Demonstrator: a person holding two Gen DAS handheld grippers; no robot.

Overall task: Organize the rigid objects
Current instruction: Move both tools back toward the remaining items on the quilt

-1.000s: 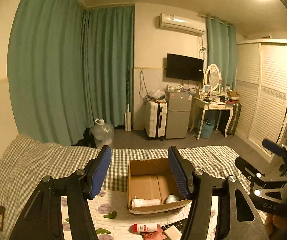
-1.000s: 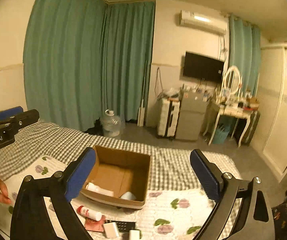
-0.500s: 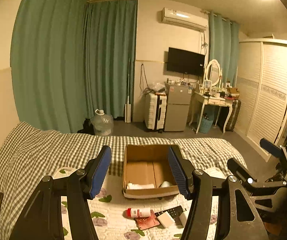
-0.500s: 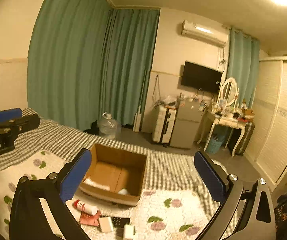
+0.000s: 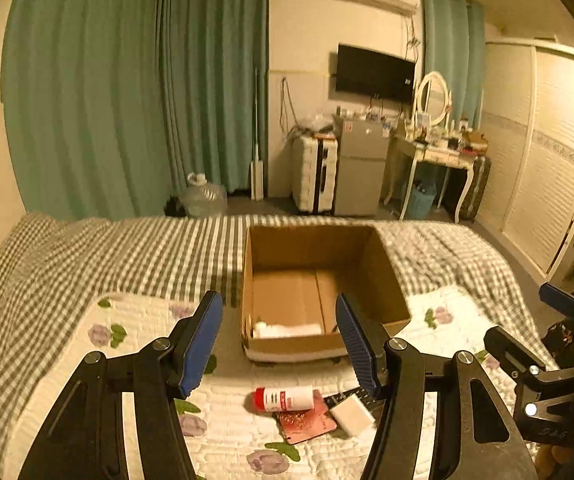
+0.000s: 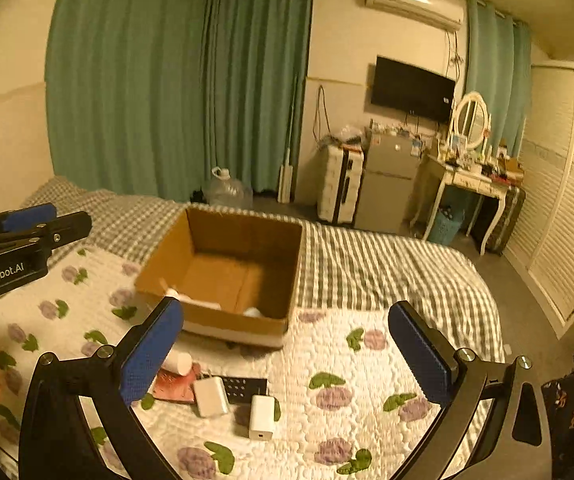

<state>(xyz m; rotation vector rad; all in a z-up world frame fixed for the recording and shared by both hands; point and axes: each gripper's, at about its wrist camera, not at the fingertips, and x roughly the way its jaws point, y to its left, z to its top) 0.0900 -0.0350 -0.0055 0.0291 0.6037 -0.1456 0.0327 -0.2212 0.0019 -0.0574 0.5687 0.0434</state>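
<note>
Starting at the left, our left gripper hangs above the flowered quilt with its blue pads apart and nothing between them. Past its fingertips lies the small pile we judge still waiting to be put away: a white bottle with a red cap on its side, resting partly on a flat reddish packet, with a white block just beside it and a dark remote beneath. The right wrist view adds a white charger cube standing a little apart from that pile, toward the near edge.

Behind the pile sits the open cardboard box, on the seam where the quilt meets the checked bedcover. Some of the work seems already done: a white tube-like thing lies along the near wall inside, and a pale rounded object rests in the near corner, though the view there is too dim for us to say what it is. The rest of the box floor is bare.

Further right, our right gripper also hovers over the quilt, its jaws spread wide and empty, with the loose items below and to the left of its span.

So we count two pieces boxed and about five left on the bed; neither gripper has yet taken hold of the next one.
</note>
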